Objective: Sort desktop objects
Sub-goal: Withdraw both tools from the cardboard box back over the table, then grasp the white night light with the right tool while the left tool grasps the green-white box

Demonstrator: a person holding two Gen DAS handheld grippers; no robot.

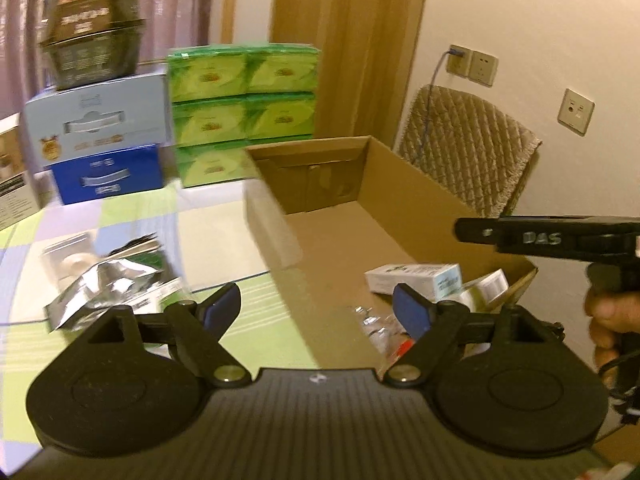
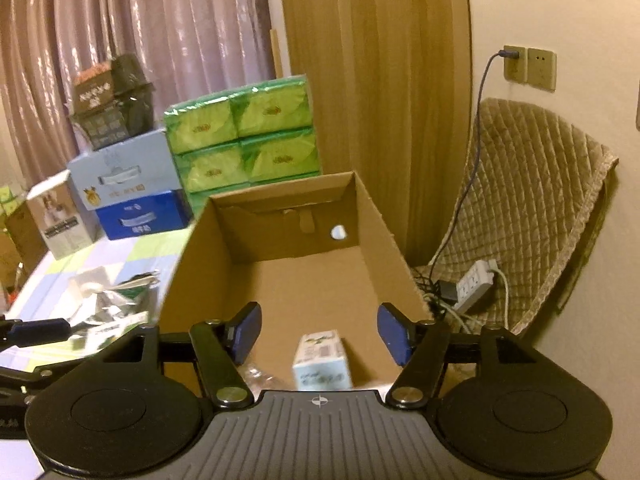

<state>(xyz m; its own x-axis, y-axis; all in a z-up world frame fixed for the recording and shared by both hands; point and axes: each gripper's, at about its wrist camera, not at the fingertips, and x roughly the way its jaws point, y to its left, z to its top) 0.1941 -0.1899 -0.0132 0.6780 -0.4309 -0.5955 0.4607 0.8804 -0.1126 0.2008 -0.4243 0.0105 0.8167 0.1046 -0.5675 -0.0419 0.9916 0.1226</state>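
An open cardboard box (image 1: 328, 240) (image 2: 296, 276) stands on the table's right side. Inside its near end lie a small white and light-blue carton (image 1: 416, 278) (image 2: 322, 364) and some clear plastic wrap (image 1: 372, 320). My left gripper (image 1: 318, 308) is open and empty, above the box's near left wall. My right gripper (image 2: 320, 330) is open and empty over the box's near end, just above the carton; in the left wrist view it shows from the side (image 1: 548, 236), held by a hand (image 1: 612, 324). On the checked tablecloth left of the box lie a crumpled silver foil pouch (image 1: 104, 292) (image 2: 104, 304) and other packets.
At the back of the table stand stacked green tissue packs (image 1: 244, 108) (image 2: 244, 140), a light-blue box on a dark-blue box (image 1: 100, 152) (image 2: 128, 192), and a dark carton (image 1: 96, 32) on top. A padded chair (image 1: 468, 148) (image 2: 532, 208) with a power strip (image 2: 476, 284) stands right of the table.
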